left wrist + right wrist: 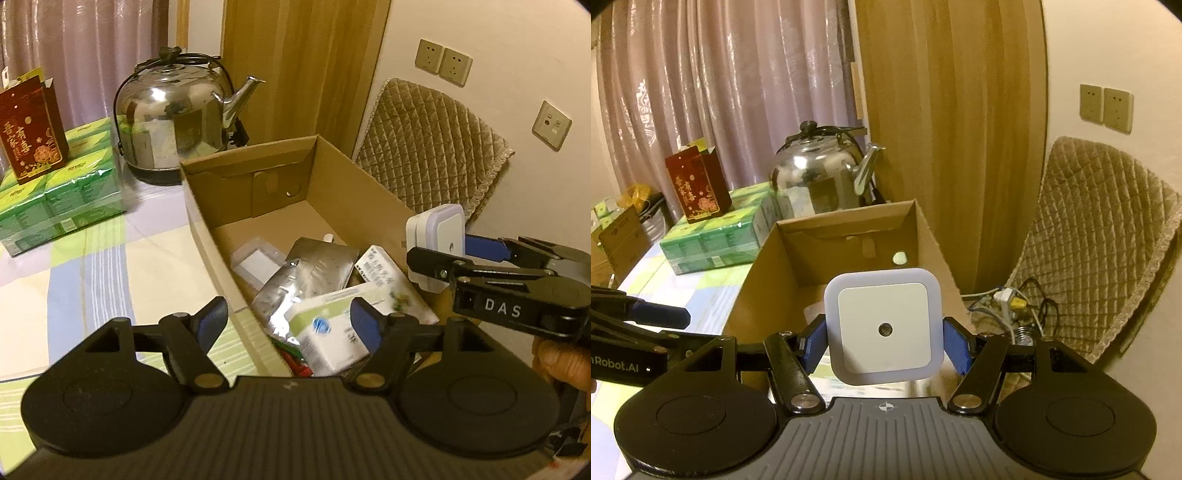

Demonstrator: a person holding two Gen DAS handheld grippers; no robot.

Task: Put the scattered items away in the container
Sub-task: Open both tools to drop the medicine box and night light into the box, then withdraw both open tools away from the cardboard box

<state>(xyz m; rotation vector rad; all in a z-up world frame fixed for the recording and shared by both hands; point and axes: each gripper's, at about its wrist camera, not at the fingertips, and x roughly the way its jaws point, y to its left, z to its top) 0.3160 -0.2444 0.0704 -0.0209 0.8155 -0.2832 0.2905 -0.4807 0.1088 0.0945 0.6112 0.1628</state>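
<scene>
Left wrist view: open brown cardboard box [207, 225] on the table holds a silver foil pouch [295, 280], white-green cartons [328, 332] and a clear plastic case [255, 262]. Left gripper [291, 321] stands wide, empty. Right gripper [884, 343] clamps a square white night-light plug [884, 325] above the box.

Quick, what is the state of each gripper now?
Left gripper: open, holding nothing, above the brown cardboard box.
Right gripper: closed on the white square plug-in night light.
</scene>
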